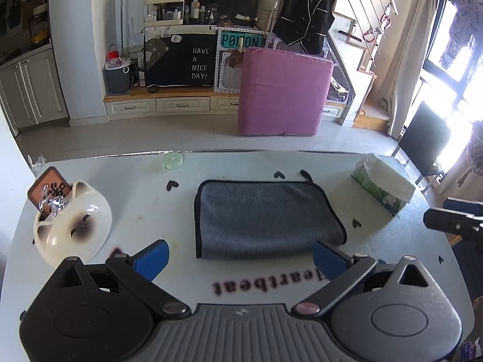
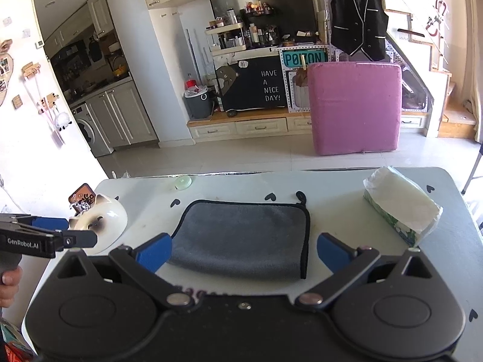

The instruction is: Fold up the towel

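Observation:
A grey towel [image 1: 265, 218] with black trim lies folded flat in the middle of the white table [image 1: 151, 211]; it also shows in the right wrist view [image 2: 241, 235]. My left gripper [image 1: 240, 258] is open and empty, just in front of the towel's near folded edge. My right gripper [image 2: 244, 255] is open and empty, its blue pads [image 2: 154, 255] either side of the towel's near edge and a little above it. The right gripper shows at the right edge of the left wrist view [image 1: 452, 223]. The left gripper shows at the left of the right wrist view [image 2: 51, 236].
A white cat-shaped ceramic holder [image 1: 71, 223] stands at the table's left. A tissue pack [image 1: 383, 184] lies at the right. A small green lid [image 1: 172, 160] sits at the far edge. A pink cushion [image 1: 283, 93] stands on the floor beyond.

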A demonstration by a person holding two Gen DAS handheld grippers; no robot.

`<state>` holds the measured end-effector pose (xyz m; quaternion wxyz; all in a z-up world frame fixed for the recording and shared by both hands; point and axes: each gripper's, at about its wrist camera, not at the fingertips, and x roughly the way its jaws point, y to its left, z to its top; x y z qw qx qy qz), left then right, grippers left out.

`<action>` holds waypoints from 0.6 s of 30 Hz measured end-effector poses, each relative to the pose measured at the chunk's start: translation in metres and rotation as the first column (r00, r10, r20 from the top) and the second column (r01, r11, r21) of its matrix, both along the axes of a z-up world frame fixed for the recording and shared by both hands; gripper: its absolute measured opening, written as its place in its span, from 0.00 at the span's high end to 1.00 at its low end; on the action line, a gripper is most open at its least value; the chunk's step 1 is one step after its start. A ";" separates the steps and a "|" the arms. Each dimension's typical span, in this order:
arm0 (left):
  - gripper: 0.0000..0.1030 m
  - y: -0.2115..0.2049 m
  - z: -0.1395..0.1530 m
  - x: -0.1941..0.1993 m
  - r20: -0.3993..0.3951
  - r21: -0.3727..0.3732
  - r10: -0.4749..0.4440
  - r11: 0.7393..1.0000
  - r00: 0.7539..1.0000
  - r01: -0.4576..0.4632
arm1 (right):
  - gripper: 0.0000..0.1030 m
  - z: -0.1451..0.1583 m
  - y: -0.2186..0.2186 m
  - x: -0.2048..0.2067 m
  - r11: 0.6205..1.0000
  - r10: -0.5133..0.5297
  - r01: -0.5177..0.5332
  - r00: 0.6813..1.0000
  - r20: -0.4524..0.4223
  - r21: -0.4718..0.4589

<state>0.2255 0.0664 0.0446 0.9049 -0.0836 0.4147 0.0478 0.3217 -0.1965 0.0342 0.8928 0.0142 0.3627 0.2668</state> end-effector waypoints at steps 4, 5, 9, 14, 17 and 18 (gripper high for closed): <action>0.02 -0.003 0.001 -0.013 0.003 -0.015 0.001 1.000 1.000 -0.001 | 0.01 0.004 -0.004 -0.014 1.000 0.008 -0.008 1.000 0.006 0.011; 0.02 -0.003 0.002 -0.017 0.006 -0.020 0.001 1.000 1.000 -0.001 | 0.01 0.005 -0.005 -0.017 1.000 0.007 -0.007 1.000 0.005 0.012; 0.02 -0.008 0.005 -0.029 0.009 -0.027 -0.004 1.000 1.000 0.004 | 0.01 0.007 -0.006 -0.029 1.000 0.013 -0.013 1.000 -0.007 0.000; 0.02 -0.014 0.007 -0.041 -0.001 -0.018 -0.012 1.000 1.000 0.012 | 0.00 0.007 -0.009 -0.044 1.000 0.023 -0.023 1.000 -0.021 -0.021; 0.02 -0.014 0.007 -0.047 -0.007 -0.026 -0.016 1.000 1.000 0.016 | 0.01 0.009 -0.011 -0.051 0.999 0.025 -0.025 1.000 -0.019 -0.021; 0.02 -0.014 0.008 -0.050 -0.008 -0.027 -0.018 0.999 1.000 0.017 | 0.01 0.010 -0.013 -0.053 1.000 0.021 -0.021 1.000 -0.018 -0.019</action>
